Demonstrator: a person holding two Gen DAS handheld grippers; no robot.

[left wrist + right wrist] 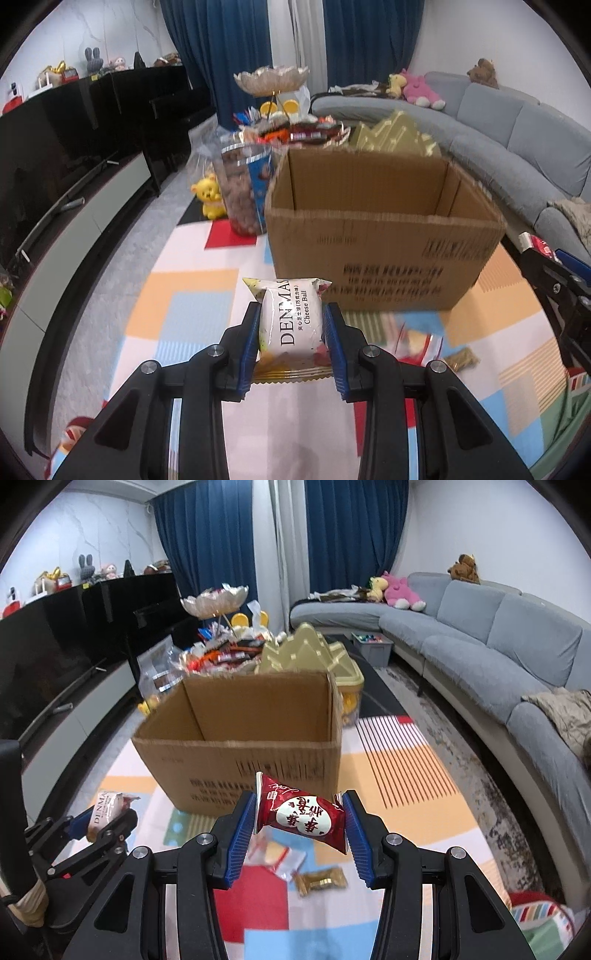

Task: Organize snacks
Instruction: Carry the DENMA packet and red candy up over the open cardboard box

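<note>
The left gripper (291,325) has its blue pads pressed on both sides of a white Cheese Ball packet (290,317), fingers narrowly apart, only as wide as the packet. The packet stands on end between them, above the patterned mat (192,306). In the right wrist view the same gripper (107,816) shows at the near left, the white packet (107,808) sticking out of it.

The right gripper (301,812) is clamped on a red packet (303,818) with a white oval label, fingers a bit wider apart, pads touching the wrapper on both sides. This packet is tilted, its far end higher.

Just beyond both packets stands an open cardboard box (369,236), its top flaps gone or folded in; what lies inside is hidden by the near wall. In the right view the box (240,746) sits centre, slightly left.

On the mat near the right gripper lie a clear zip bag (284,856) and a gold-wrapped candy (321,877). Behind the box are a heap of mixed snacks (221,653), a gold lid (314,653) and a shell-shaped dish (216,600) on a stand. A grey sofa (498,653) curves along the right; a dark TV cabinet (74,635) runs on the left.
</note>
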